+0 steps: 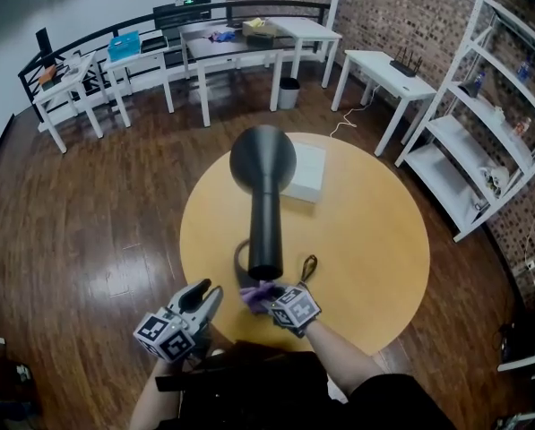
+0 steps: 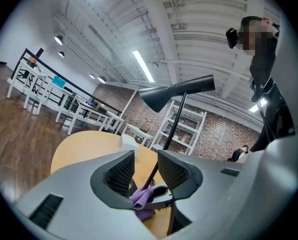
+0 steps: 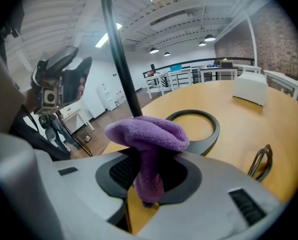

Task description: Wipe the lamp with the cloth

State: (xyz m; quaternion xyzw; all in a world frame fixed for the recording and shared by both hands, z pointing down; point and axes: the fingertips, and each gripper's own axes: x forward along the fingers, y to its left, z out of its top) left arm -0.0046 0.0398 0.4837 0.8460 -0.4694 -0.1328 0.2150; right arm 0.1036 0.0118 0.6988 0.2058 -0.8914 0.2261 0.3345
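A black lamp stands on the round wooden table. It has a cone shade, a thin pole and a ring base. My right gripper is shut on a purple cloth, which bunches over its jaws low by the pole, just above the base. Whether the cloth touches the pole I cannot tell. My left gripper hovers at the table's near edge, left of the lamp, pointing level. Its jaws stand apart with nothing between them. Through the gap I see the pole and the cloth.
A white box lies on the table behind the lamp. A small dark metal loop rests right of the base. White tables and a shelf unit stand beyond on the wood floor.
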